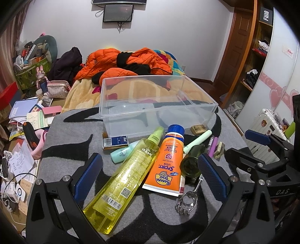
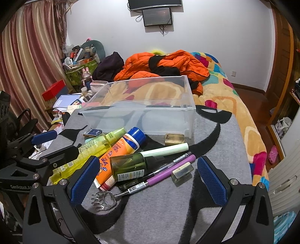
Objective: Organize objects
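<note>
**Clerk:** Bedroom setting, item one: what is carrying the lot?

**Operator:** I am looking at a bed point(image 2: 241, 120) with a grey-and-black blanket point(image 1: 71, 157) spread over its near end. An empty clear plastic bin point(image 1: 150, 97) is sitting at the far edge of that blanket; the pile to be organized is lying just in front of it, nearer to me.

**Clerk:** Grippers?

**Operator:** I am holding both released, jaws spread wide, nothing between the pads. The left gripper point(image 1: 150, 174) is hovering over the yellow bottle point(image 1: 121, 180); the right gripper point(image 2: 150, 176) is hovering over the dark green bottle point(image 2: 129, 167) and the purple pen point(image 2: 168, 172).

**Clerk:** Bearing for the coming move?

**Operator:** The yellow bottle's long axis is running diagonally, base toward me at lower left, green cap pointing up-right at the bin. It is lying between the left jaws, so I am judging the left hand nearer; the jaws are already standing roughly across it.

**Clerk:** Legible markings?

**Operator:** The orange sunscreen tube point(image 1: 166, 161) is reading "Banana Boat", "Sport", "Ultra", "50+", upside down to me. The yellow bottle is showing "195ml", a barcode and a QR code. A shelf sign point(image 1: 266, 15) is reading "Fillo". The small blue box point(image 1: 115, 143) is too blurred to read. A claw-shaped metal scratcher point(image 2: 105, 200) is carrying no writing.
</note>
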Demonstrator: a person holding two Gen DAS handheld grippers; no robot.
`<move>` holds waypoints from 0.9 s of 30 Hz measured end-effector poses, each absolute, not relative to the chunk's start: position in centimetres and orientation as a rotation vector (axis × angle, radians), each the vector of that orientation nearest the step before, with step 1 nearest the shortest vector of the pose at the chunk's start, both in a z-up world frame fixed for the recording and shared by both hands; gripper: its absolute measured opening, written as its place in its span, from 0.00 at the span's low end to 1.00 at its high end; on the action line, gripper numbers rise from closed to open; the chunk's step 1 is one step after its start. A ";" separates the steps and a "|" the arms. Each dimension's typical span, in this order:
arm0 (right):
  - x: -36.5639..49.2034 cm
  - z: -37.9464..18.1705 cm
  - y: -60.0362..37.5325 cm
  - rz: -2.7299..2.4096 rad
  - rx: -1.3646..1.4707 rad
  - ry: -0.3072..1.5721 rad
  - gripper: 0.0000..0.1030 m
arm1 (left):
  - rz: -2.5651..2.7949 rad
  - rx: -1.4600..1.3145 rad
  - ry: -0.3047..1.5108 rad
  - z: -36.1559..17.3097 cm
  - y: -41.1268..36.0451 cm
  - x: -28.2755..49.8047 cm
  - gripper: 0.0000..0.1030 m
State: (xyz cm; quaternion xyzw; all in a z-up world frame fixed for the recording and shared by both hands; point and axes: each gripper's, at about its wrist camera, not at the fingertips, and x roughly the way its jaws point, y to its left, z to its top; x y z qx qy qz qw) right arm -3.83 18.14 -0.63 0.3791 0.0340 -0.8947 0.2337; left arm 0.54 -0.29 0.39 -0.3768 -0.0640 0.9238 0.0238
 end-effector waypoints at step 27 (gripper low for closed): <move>-6.5 -2.3 20.7 -2.528 1.107 0.053 0.85 | 2.805 -1.312 -0.304 -2.6 -3.7 -1.7 0.86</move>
